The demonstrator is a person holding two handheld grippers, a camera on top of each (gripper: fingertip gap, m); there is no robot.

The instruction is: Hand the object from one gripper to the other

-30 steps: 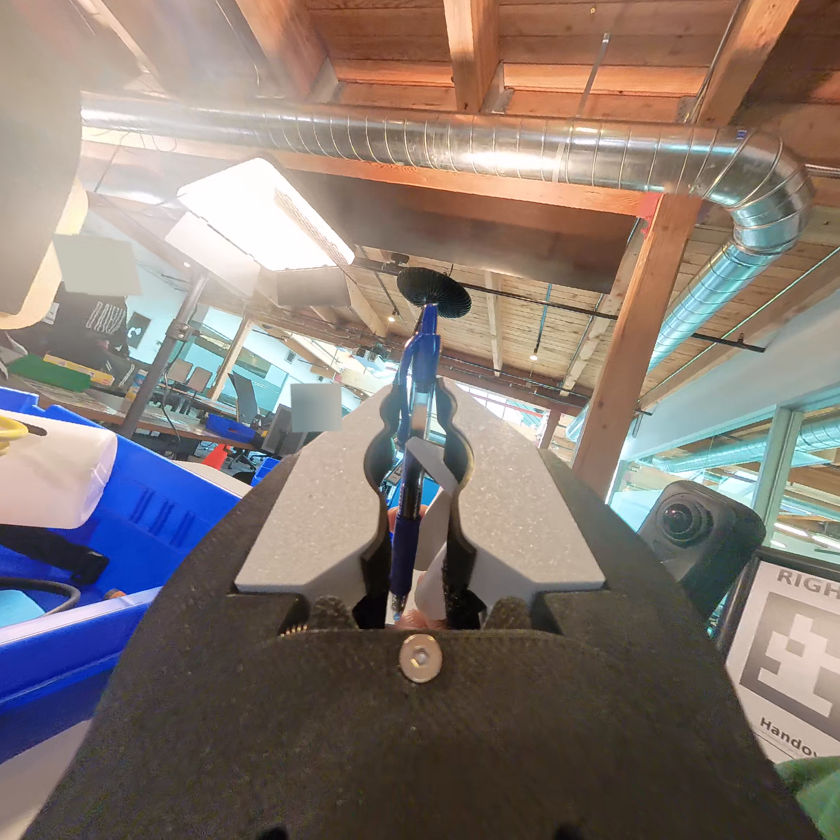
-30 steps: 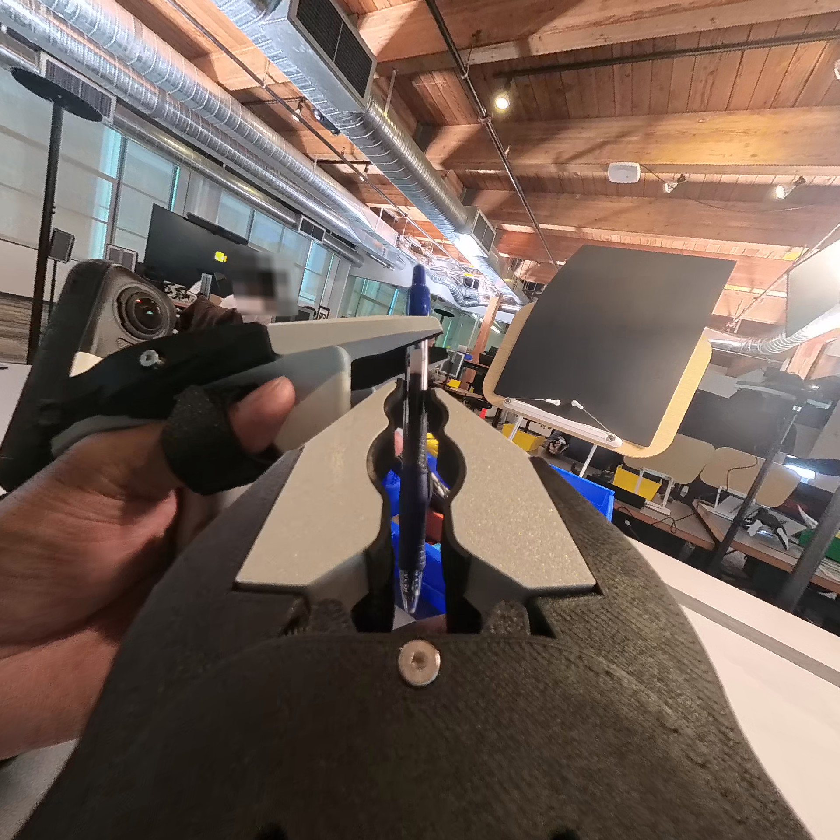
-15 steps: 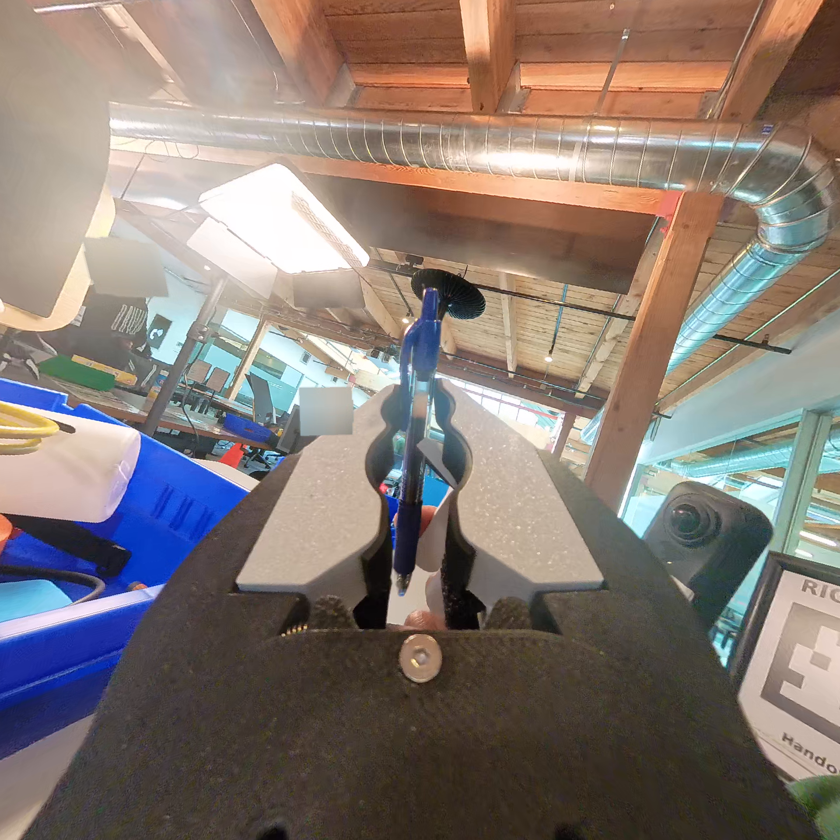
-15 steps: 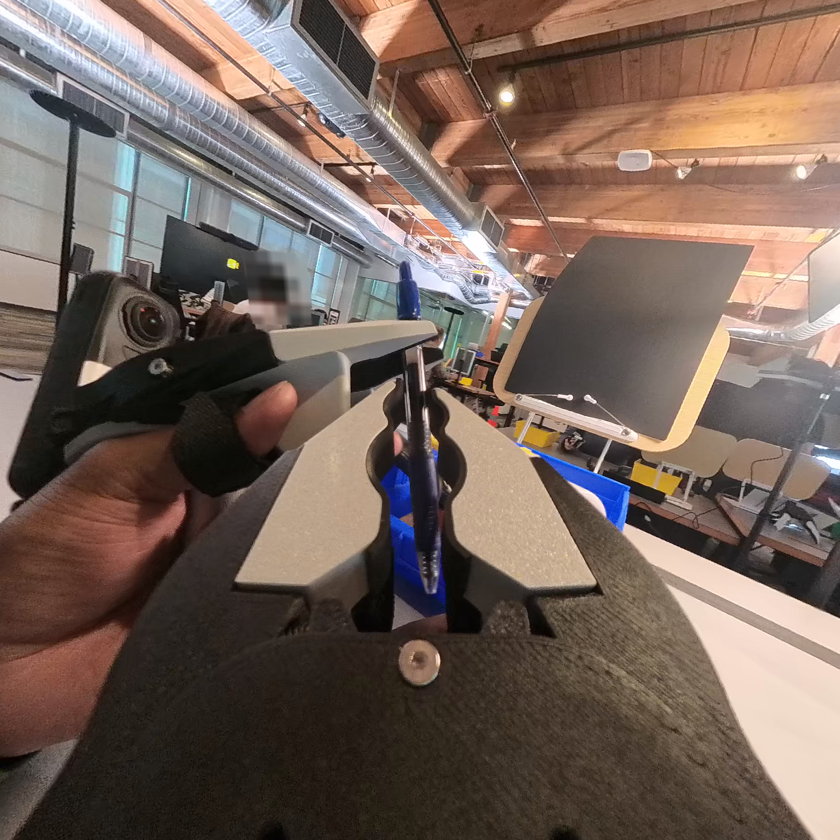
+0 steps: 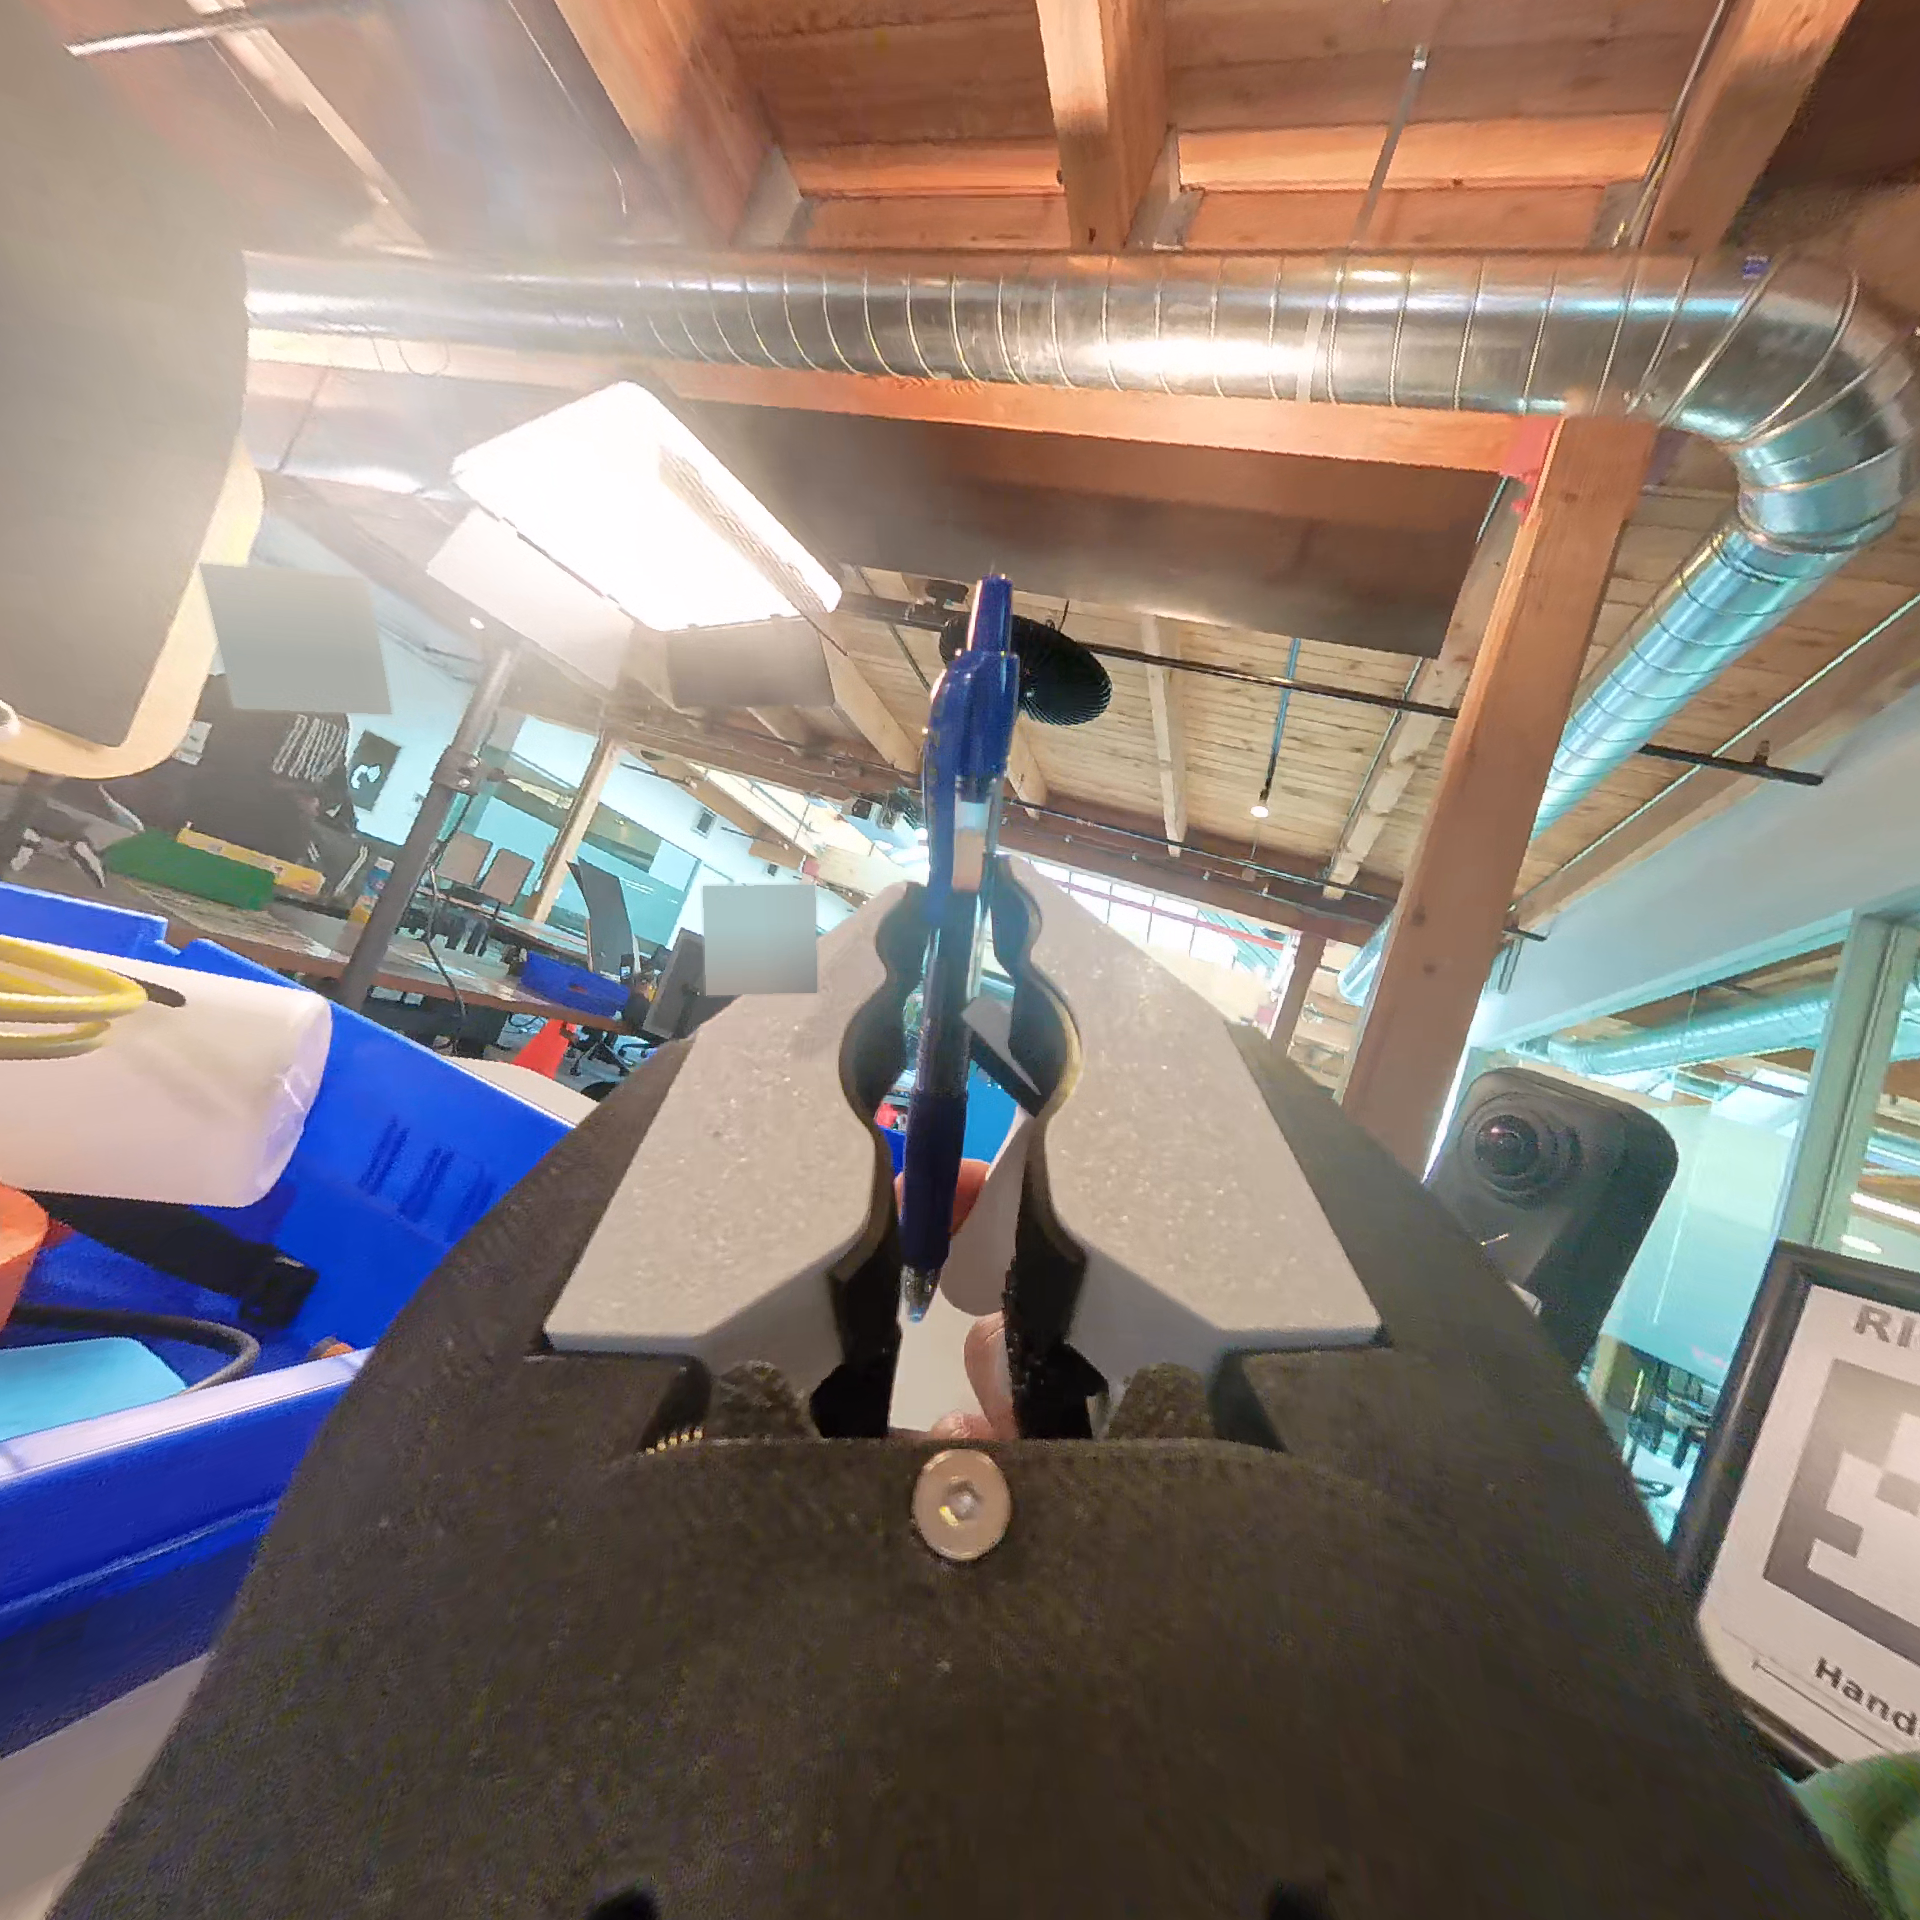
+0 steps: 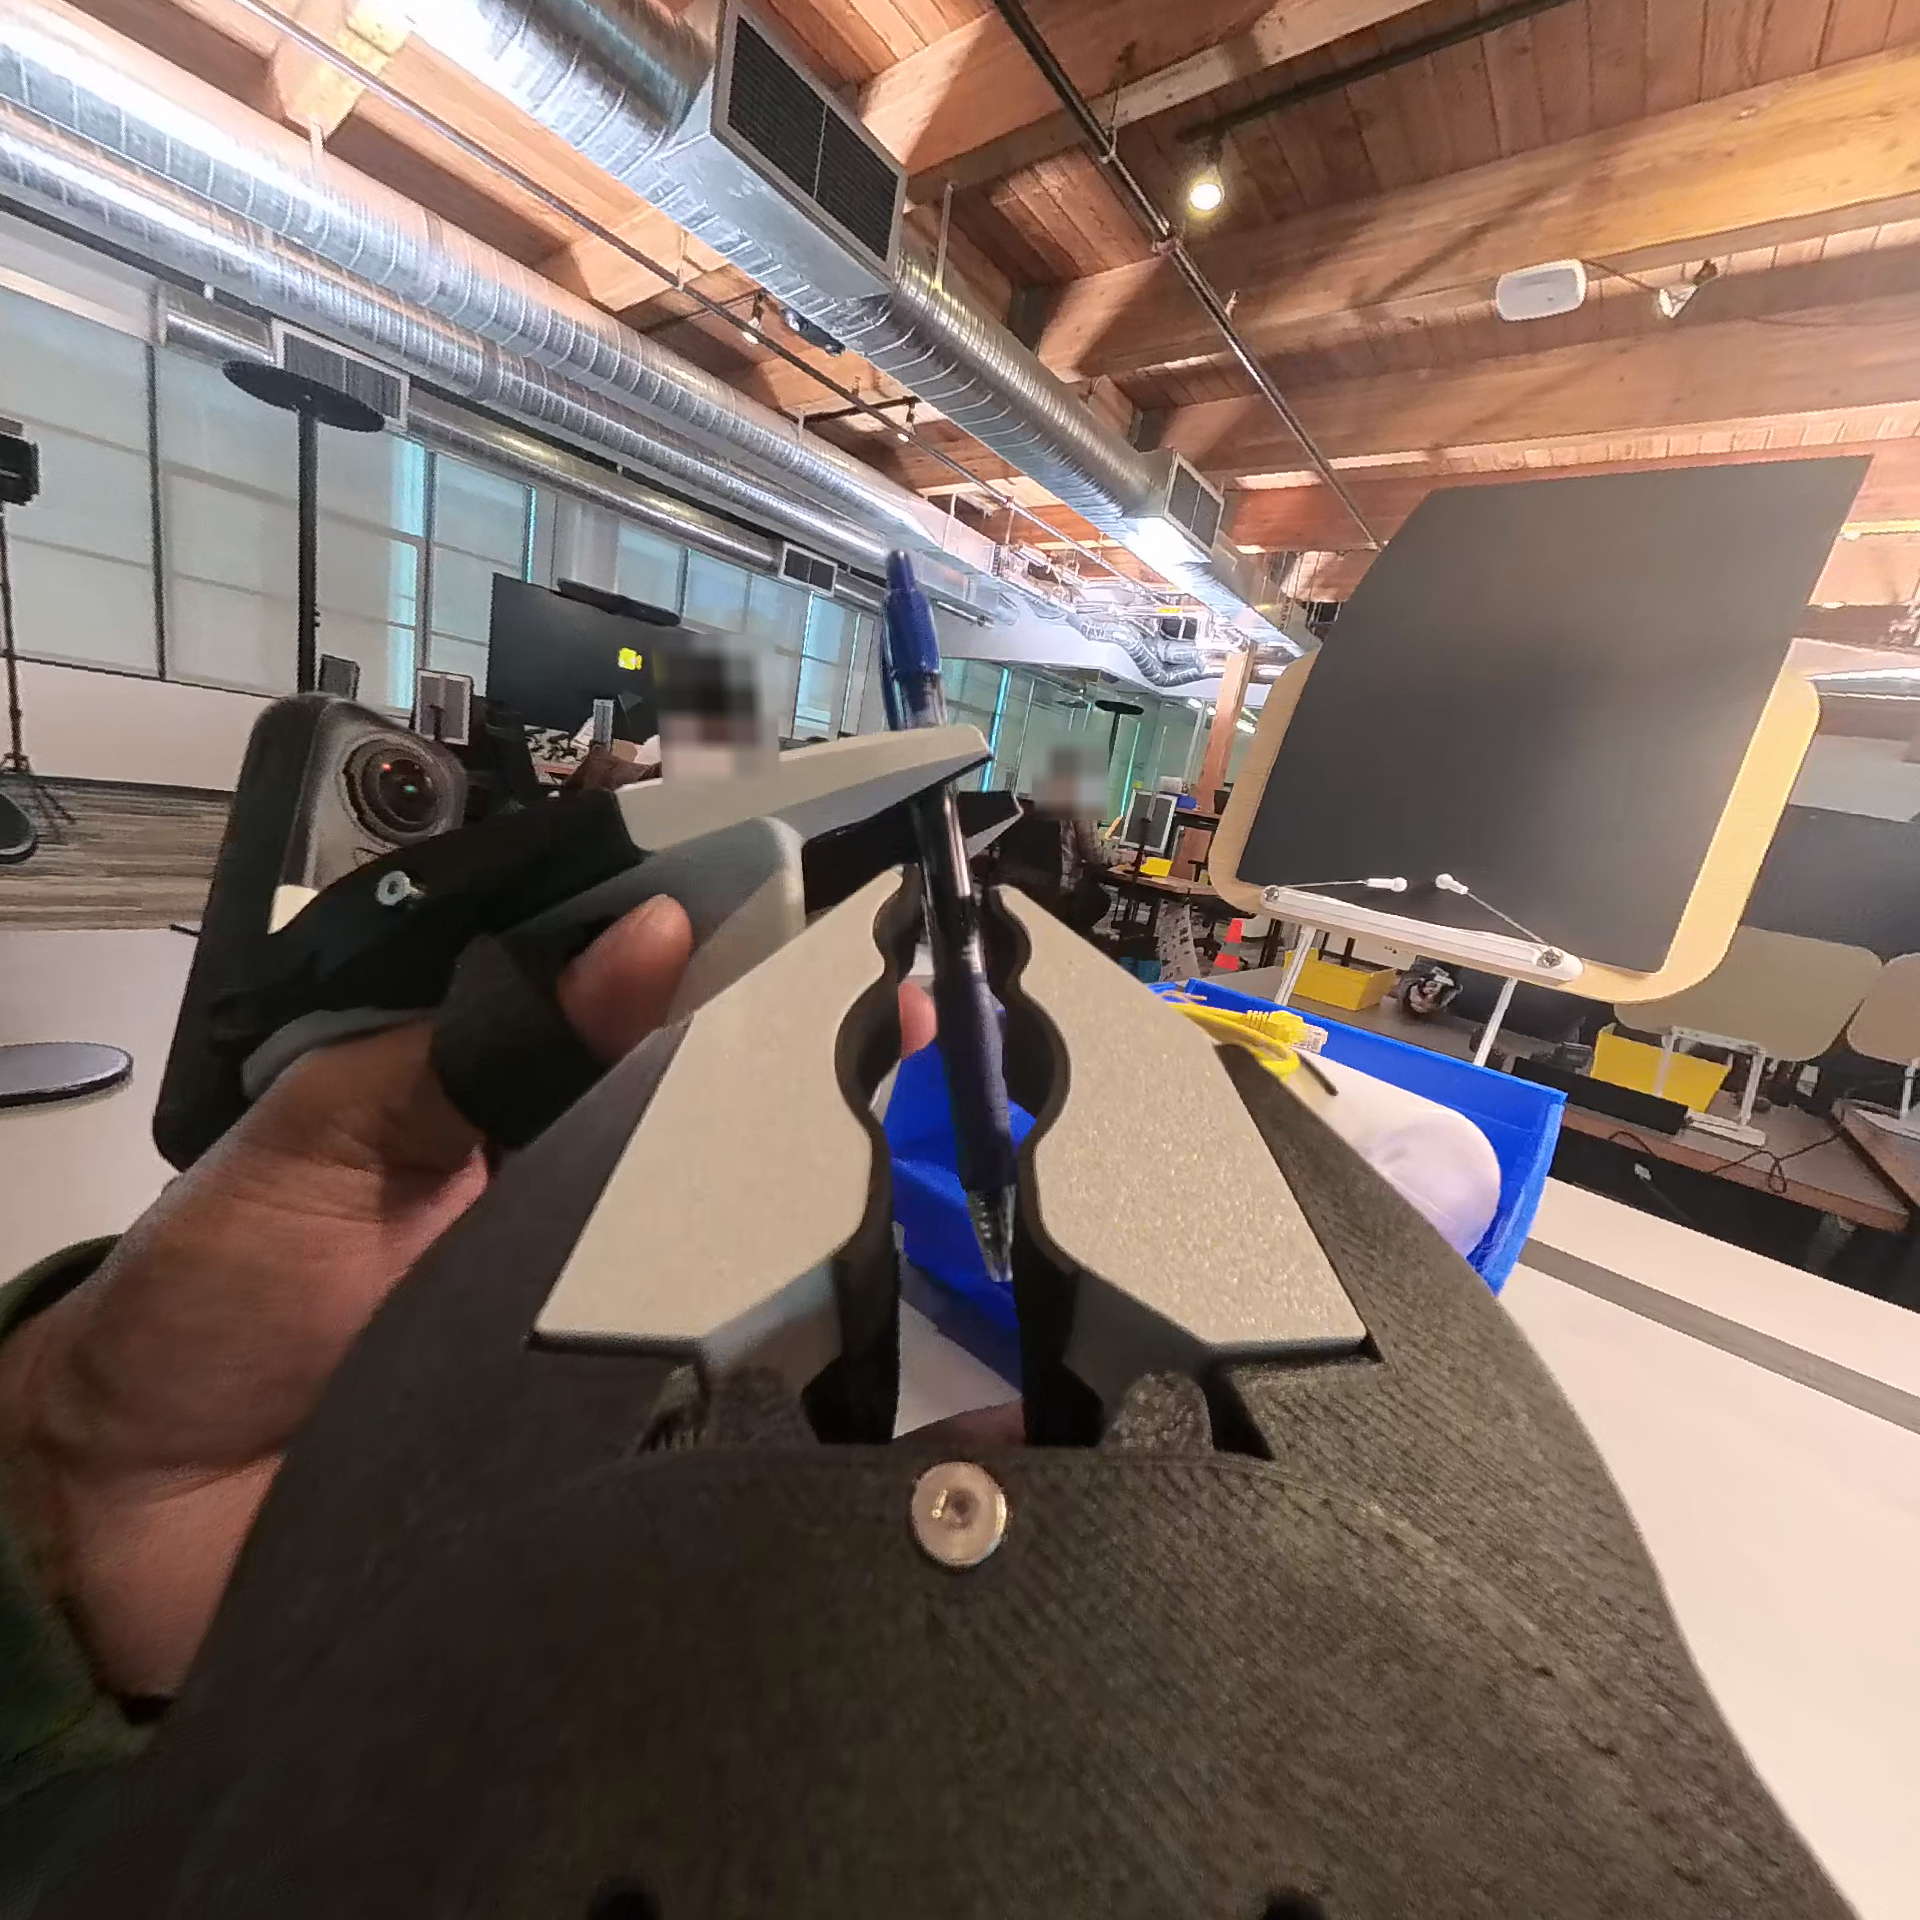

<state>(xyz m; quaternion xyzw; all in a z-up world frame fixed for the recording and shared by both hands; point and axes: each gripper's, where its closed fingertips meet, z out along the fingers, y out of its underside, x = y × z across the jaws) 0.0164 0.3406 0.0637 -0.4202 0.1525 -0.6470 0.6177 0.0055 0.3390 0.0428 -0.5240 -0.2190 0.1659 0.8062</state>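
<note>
Blue pen (image 6: 961,997), left tool (image 6: 951,800) gripping, right view only

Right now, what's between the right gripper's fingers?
The pen, with the left gripper pinching it from the side. Behind it sits a blue bin. The right wrist view shows this.

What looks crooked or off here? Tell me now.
The pen leans tilted across the right gripper's open gap, tip low toward one finger, not straight along it. The left gripper pinches it higher up. Nothing else stands out.
</note>
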